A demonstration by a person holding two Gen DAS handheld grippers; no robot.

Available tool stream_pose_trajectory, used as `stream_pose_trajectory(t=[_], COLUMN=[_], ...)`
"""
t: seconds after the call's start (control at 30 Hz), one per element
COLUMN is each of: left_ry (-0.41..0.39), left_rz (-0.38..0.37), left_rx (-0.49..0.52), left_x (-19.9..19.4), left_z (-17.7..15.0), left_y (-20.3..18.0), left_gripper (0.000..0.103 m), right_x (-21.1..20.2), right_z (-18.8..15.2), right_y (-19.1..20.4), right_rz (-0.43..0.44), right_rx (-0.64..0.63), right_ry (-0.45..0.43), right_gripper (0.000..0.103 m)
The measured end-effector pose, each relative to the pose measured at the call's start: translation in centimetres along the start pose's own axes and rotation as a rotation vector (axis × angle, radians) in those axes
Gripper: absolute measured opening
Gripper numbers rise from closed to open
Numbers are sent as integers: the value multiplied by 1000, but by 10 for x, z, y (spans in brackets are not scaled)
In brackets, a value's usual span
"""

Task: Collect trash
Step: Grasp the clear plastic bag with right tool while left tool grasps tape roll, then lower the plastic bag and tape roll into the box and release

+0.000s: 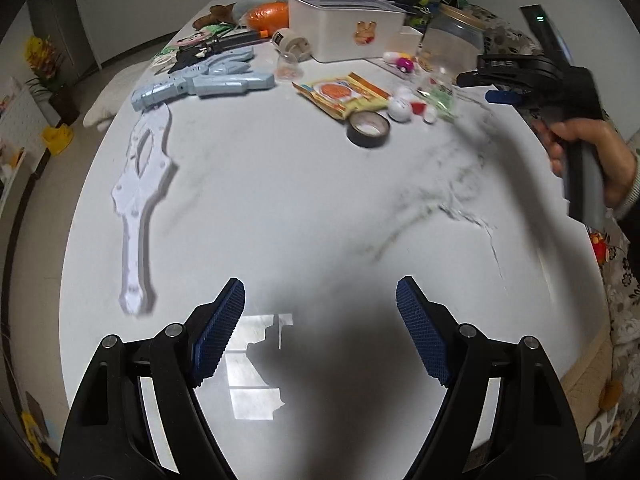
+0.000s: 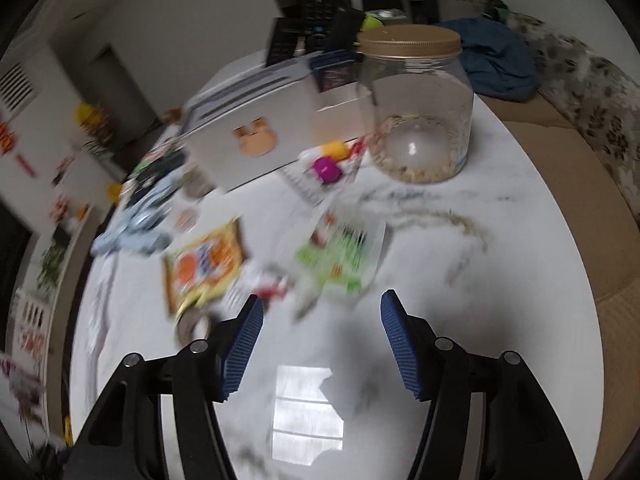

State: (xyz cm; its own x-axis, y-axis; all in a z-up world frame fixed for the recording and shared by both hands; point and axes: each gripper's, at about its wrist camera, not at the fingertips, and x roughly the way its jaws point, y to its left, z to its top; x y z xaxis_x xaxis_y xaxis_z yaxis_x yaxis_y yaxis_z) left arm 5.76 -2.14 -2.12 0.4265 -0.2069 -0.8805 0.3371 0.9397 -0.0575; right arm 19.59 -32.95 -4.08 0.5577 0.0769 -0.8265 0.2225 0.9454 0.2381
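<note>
An orange and yellow snack wrapper (image 1: 344, 94) lies on the white marble table (image 1: 300, 208), far from my left gripper (image 1: 320, 300), which is open and empty over bare table. The wrapper also shows in the right wrist view (image 2: 206, 266), blurred. A clear green-printed wrapper (image 2: 344, 256) lies just ahead of my right gripper (image 2: 322, 312), which is open and empty. In the left wrist view the right gripper (image 1: 486, 86) hovers next to that green wrapper (image 1: 438, 96).
A black tape roll (image 1: 368, 128), white toy balls (image 1: 402, 108), blue toy gun (image 1: 200, 82), white toy sword (image 1: 140, 204), white box (image 1: 344, 32) and a clear jar with gold lid (image 2: 416, 108) stand on the table. A cardboard box (image 2: 580, 208) sits right of it.
</note>
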Motion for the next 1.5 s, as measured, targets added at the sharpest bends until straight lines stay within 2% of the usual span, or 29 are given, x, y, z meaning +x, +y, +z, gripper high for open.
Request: stream_pose_trajectory(t=[0.13, 0.23, 0.27, 0.33, 0.37, 0.43, 0.53, 0.67, 0.8, 0.83, 0.9, 0.93, 1.03, 1.17, 1.33, 1.5], left_ry=[0, 5, 2, 3, 3, 0, -16, -35, -11, -31, -72, -59, -50, -67, -90, -110], left_rz=[-25, -30, -33, -49, -64, -88, -95, -78, -5, 26, 10, -15, -77, -111, -123, -112], left_rx=[4, 8, 5, -6, -11, -20, -12, 21, 68, 78, 95, 92, 7, -14, 31, 126], left_x=[17, 33, 38, 51, 57, 72, 92, 115, 147, 151, 151, 150, 135, 93, 13, -56], left_z=[25, 42, 47, 60, 65, 80, 99, 120, 132, 134, 139, 142, 137, 114, 59, -14], left_y=[16, 23, 24, 22, 21, 12, -8, -38, -58, -61, -66, -66, -53, -41, -35, -50], left_gripper=[77, 77, 77, 77, 77, 77, 77, 77, 77, 77, 49, 49, 49, 49, 49, 49], right_x=[50, 77, 77, 80, 78, 71, 50, 18, -13, -20, -32, -39, -67, -99, -153, -217], right_z=[26, 30, 32, 34, 34, 32, 23, 14, 5, 2, -6, -10, -23, -42, -78, -141], right_y=[-4, -5, 2, 16, 24, 30, 27, 3, -15, -18, -24, -26, -27, -14, 2, 18], right_rz=[-92, -115, -138, -158, -154, -118, -109, -79, -36, -27, -8, 2, 43, 99, 166, 255], right_rx=[138, 207, 175, 84, 29, -36, -103, -73, -50, -51, -53, -50, -47, -87, -174, -331], right_ry=[33, 74, 50, 61, 54, 52, 40, 15, -22, -32, -52, -61, -92, -110, -112, -84], right_gripper=[67, 71, 64, 54, 35, 27, 22, 17, 14, 13, 12, 12, 12, 12, 12, 12])
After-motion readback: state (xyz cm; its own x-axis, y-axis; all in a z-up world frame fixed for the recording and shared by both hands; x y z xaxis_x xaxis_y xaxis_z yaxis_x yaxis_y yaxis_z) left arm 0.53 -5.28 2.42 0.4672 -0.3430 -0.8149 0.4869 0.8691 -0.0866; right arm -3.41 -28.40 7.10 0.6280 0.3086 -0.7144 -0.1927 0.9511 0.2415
